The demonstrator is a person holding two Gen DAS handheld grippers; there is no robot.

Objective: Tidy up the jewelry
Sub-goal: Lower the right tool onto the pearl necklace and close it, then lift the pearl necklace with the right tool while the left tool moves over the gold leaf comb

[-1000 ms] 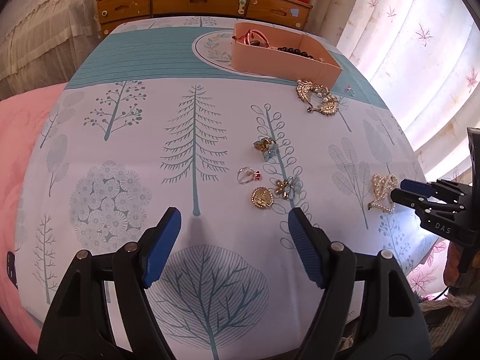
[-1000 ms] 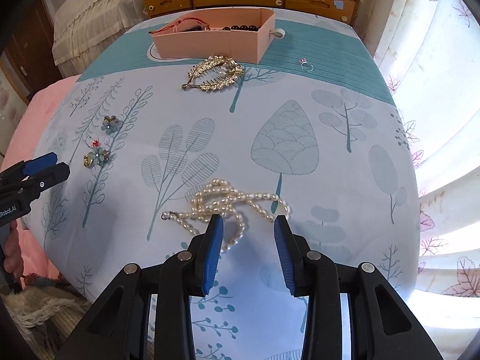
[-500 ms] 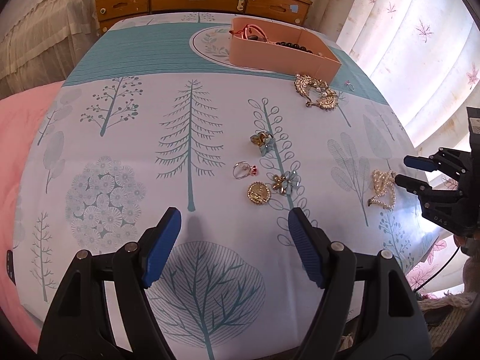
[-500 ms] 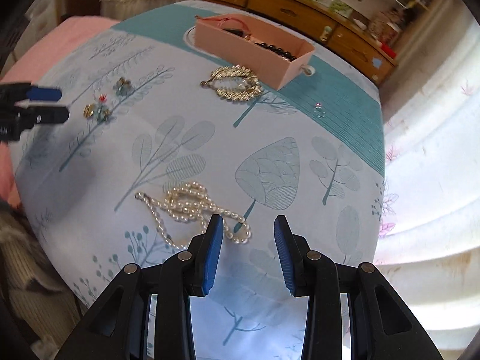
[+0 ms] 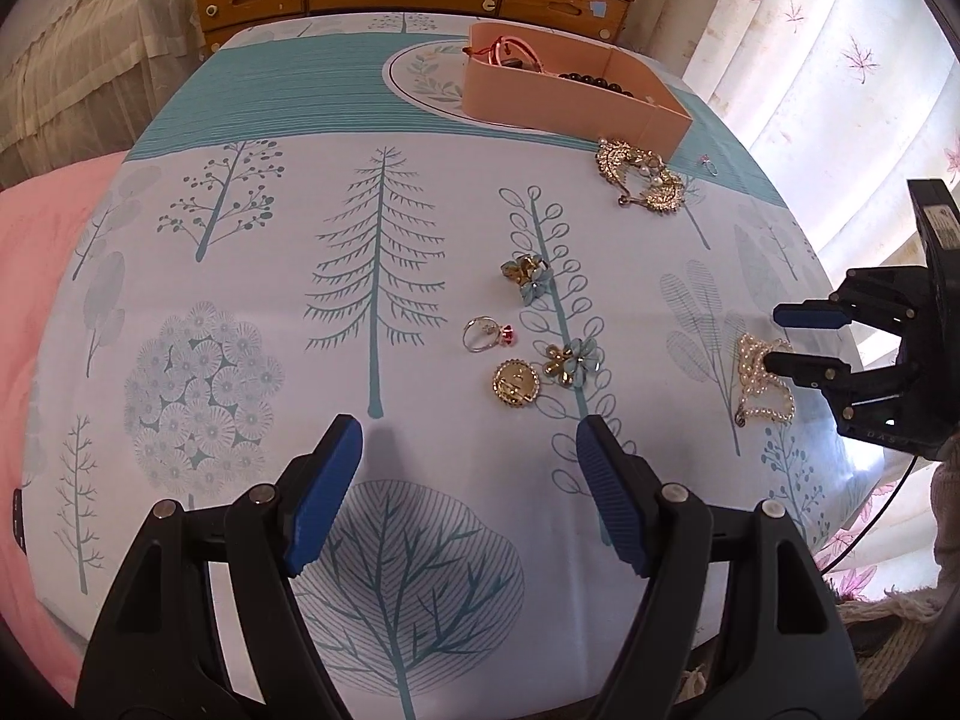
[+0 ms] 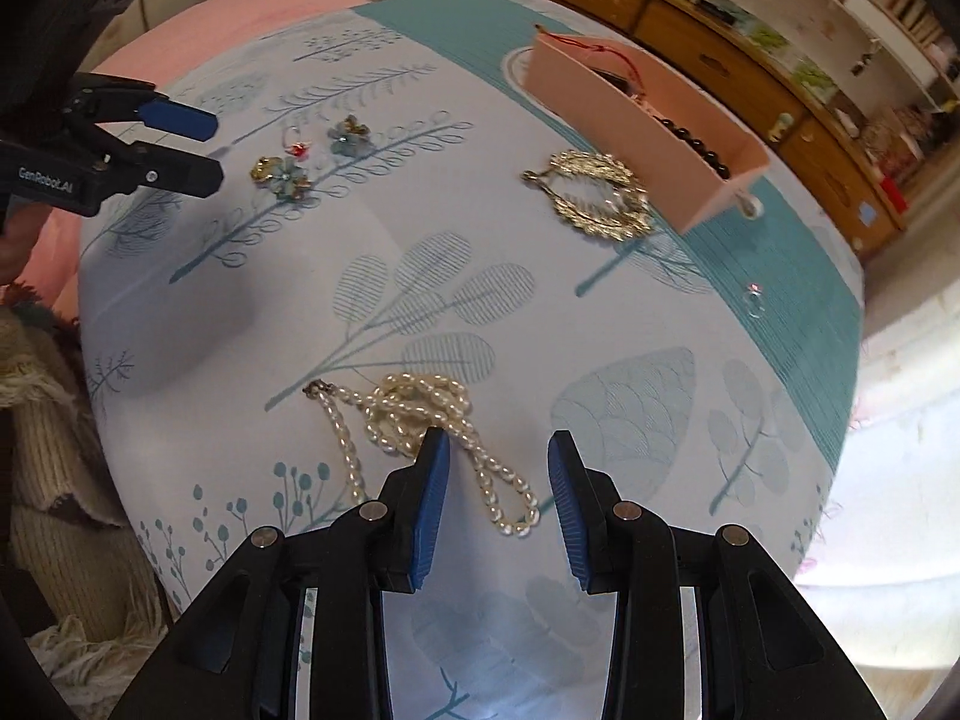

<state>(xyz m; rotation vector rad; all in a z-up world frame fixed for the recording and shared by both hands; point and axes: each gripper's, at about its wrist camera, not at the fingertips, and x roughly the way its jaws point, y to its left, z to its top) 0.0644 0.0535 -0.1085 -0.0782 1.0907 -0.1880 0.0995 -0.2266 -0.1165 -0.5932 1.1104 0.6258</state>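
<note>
Pearl necklace point(image 6: 420, 420) lies btwn my right tool point(image 6: 498, 480), jaws wide, nothing held. Pickup step; next I lower, pinch, carry to pink box point(image 6: 648, 132). Left tool point(image 5: 468, 480) wide, idle.

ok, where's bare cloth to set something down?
Free: the wide stretch left of the ring and flower earrings, and the patch between the pearl necklace and gold brooch. Crowded: around the gold coin pendant, and beside the pink box.

Glossy pearl necklace point(image 6: 420, 420) and shiny gold-metal brooch point(image 6: 594, 195) lie on matt printed cloth point(image 5: 270, 276) (pink box point(image 5: 558, 99) looks like card).
</note>
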